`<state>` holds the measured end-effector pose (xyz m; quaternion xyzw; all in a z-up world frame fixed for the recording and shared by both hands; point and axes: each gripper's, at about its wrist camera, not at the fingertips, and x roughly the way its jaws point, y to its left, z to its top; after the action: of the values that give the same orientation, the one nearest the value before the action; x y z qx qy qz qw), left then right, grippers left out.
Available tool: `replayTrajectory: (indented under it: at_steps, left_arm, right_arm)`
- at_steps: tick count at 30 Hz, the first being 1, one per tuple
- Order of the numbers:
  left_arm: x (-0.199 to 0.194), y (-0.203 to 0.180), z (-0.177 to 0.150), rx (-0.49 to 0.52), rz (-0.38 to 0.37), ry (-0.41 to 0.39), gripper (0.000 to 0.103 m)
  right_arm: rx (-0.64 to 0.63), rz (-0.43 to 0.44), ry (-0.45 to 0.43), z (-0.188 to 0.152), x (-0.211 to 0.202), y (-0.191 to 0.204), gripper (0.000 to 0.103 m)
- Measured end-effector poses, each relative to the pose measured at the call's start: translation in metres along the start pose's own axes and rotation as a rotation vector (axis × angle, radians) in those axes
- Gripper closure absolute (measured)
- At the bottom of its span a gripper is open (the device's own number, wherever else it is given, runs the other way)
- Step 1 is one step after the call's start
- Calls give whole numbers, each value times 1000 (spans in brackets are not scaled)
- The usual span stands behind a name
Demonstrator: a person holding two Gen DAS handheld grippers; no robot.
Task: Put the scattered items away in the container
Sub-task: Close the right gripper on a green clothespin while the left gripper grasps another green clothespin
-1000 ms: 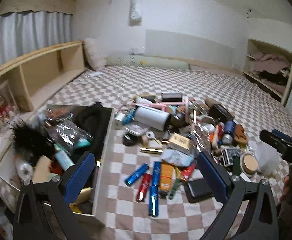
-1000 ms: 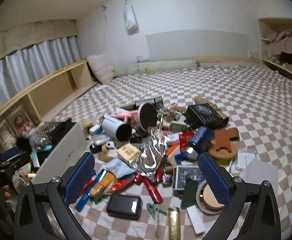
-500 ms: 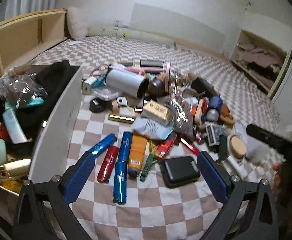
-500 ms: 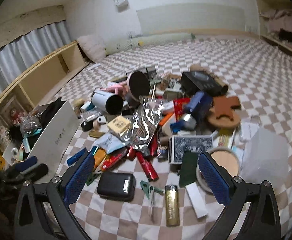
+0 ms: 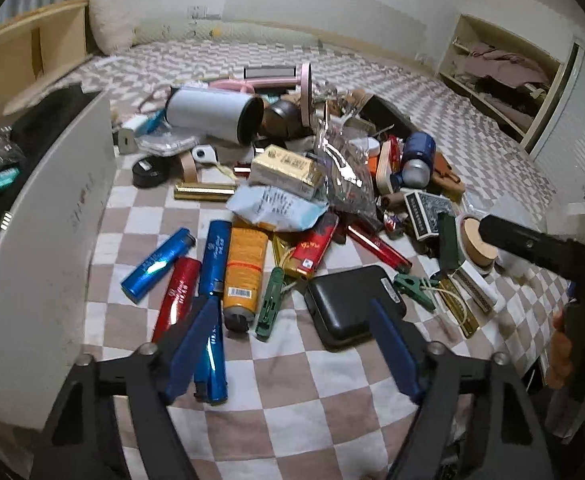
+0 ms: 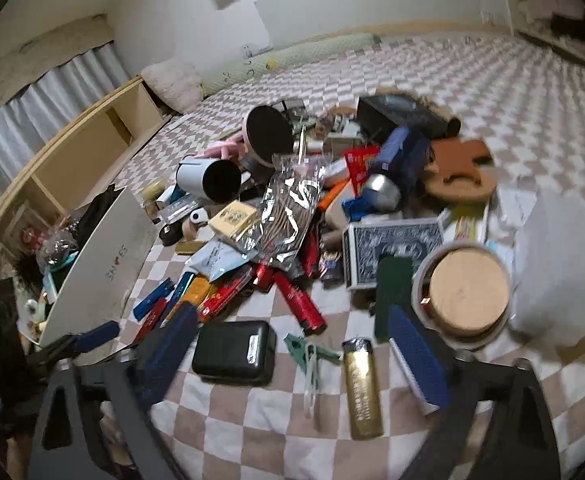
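Small items lie heaped on a checkered bed cover. The white shoebox [image 5: 52, 240], also [image 6: 104, 264], stands at the left with things inside. My left gripper [image 5: 292, 344] hangs low over a blue lighter [image 5: 212, 264], an orange tube [image 5: 244, 268], a green clip [image 5: 270, 304] and a black case [image 5: 348, 304]. Its jaws are closing and the pads press on nothing. My right gripper [image 6: 292, 354] hovers over the black case [image 6: 234, 354], a green clip [image 6: 308, 348] and a gold lighter [image 6: 360, 384]. Its jaws are closing too, gripping nothing.
A white tumbler [image 5: 212, 114], a card deck [image 6: 392, 248], a round wooden-lidded tub [image 6: 468, 292] and a translucent box [image 6: 560, 264] lie in or beside the heap. A wooden shelf [image 6: 84, 160] runs along the left, and a pillow [image 5: 110, 28] lies behind it.
Both grippers have sunk toward the heap and tipped further down, so the items look larger. The fingers of both stand closer together than before.
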<state>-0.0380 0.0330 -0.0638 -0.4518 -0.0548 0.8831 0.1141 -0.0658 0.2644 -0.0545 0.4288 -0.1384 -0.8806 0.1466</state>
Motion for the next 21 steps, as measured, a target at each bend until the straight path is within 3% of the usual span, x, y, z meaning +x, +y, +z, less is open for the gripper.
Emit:
replayTrajectory:
  at_steps: [2,6,13,15,17,21]
  left_arm:
    - [6,3,1,-12,-8,14,39]
    - [20,7,3,-40,-31,42,51]
    - [45,-4,4,-20,-23,67,53]
    - [48,-3,6,-23,-15,64,53]
    - [50,0,7,-44,-29,65,53]
    - [50,5,8,-64,-31,64,60]
  right_arm:
    - [29,17,24,-2,6,-5,26]
    - [68,39,75,-8,16,-15,32]
    - [61,61,105,-12,20,-18,42]
    - [54,65,115,-14,22,-17,47]
    - [46,65,126,-15,25,-17,59]
    - [41,71,146,-18,30,-18,60]
